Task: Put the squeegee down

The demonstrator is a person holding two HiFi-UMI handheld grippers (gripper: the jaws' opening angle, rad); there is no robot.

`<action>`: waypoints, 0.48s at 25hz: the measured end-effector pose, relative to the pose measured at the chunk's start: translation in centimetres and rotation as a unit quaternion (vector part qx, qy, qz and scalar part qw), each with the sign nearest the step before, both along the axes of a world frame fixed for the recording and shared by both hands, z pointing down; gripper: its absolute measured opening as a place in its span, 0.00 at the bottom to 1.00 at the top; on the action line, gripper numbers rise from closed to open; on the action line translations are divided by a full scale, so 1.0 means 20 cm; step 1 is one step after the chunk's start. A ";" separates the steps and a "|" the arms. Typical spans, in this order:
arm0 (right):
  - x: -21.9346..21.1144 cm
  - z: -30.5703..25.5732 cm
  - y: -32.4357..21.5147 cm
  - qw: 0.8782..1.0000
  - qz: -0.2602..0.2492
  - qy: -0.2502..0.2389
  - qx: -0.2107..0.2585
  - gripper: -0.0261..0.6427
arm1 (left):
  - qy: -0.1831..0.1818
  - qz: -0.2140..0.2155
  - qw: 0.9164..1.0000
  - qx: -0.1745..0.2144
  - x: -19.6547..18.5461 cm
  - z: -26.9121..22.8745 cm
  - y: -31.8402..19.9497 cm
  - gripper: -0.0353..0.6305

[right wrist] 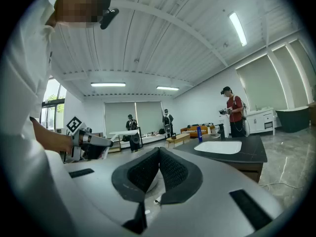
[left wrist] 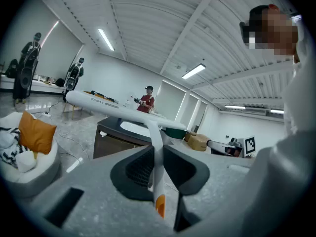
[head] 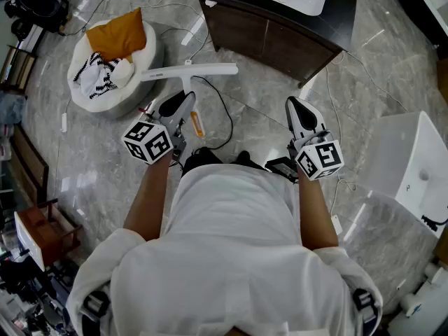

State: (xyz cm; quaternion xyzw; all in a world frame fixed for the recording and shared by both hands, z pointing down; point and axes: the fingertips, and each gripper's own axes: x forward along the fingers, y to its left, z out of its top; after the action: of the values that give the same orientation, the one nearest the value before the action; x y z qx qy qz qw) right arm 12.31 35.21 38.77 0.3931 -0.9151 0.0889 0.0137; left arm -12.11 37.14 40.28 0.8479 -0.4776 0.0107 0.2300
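Observation:
The squeegee [head: 189, 71] is white and T-shaped, with its long blade held level above the marble floor. Its handle runs back between the jaws of my left gripper [head: 185, 99], which is shut on it. In the left gripper view the blade [left wrist: 111, 107] crosses ahead of the jaws, and the handle's orange end [left wrist: 159, 205] pokes out below my left gripper [left wrist: 157, 158]. My right gripper [head: 293, 106] is held beside it, apart from the squeegee. In the right gripper view my right gripper [right wrist: 159, 152] has its pads meeting at the tips with nothing between them.
A round white cushion [head: 84, 93] with an orange pillow [head: 117, 35] lies at the far left. A dark cabinet [head: 273, 40] with a white basin stands ahead. A white fixture [head: 413, 163] is at the right. Cables [head: 222, 110] trail over the floor. Other people stand in the background.

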 end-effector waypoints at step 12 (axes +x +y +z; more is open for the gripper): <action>0.09 0.00 0.02 1.000 -0.005 -0.006 0.005 0.06 | -0.001 0.012 1.000 0.006 0.08 0.00 0.01 0.16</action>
State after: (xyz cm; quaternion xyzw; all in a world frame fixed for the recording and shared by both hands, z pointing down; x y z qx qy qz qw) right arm 14.01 35.53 38.72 0.3876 -0.9177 0.0869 0.0067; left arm -10.49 37.35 40.26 0.8550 -0.4676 0.0115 0.2240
